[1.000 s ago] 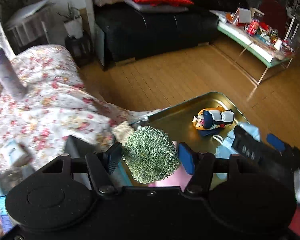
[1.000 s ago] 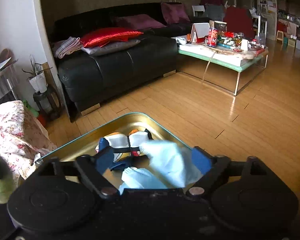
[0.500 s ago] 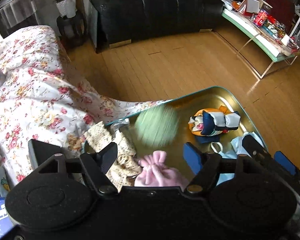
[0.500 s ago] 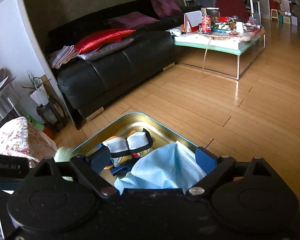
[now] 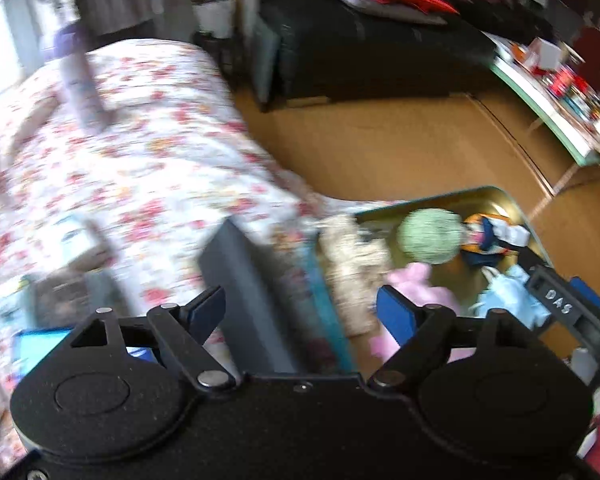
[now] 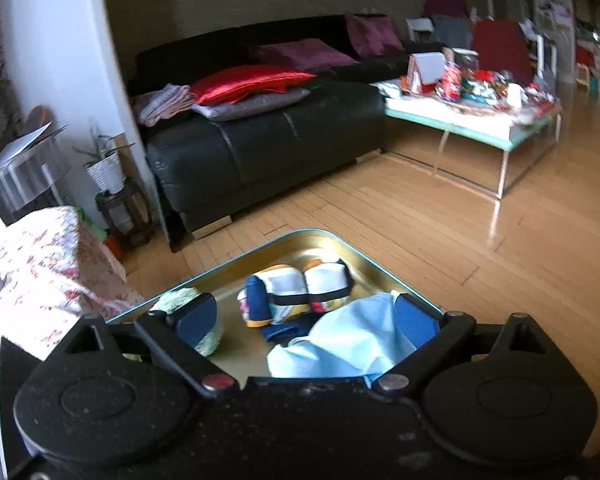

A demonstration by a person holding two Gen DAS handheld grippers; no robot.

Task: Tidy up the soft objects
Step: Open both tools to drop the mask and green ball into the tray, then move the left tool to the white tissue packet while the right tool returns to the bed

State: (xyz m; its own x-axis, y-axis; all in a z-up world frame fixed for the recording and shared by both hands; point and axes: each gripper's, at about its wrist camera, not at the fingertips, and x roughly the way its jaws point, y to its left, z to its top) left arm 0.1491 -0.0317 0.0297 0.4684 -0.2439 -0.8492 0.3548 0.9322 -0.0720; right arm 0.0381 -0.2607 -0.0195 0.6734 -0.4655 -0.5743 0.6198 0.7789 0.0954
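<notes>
Tray (image 6: pixel 384 280), gold inside, sits on wood floor (image 6: pixel 420 220) w/ soft stuff in it: green ball (image 5: pixel 430 236), pink pouch (image 5: pixel 416 286), rolled socks (image 6: pixel 296 290), blue mask (image 6: pixel 340 346). Left gripper (image 5: pixel 300 308) opening, nothing in it. Right gripper (image 6: pixel 306 322) opening wide, mask lying loose btwn its pads.

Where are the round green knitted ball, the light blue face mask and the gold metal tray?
round green knitted ball (image 5: pixel 430 236): left wrist view, its middle.
light blue face mask (image 6: pixel 352 340): right wrist view, its cloth.
gold metal tray (image 6: pixel 320 233): right wrist view, far rim.
</notes>
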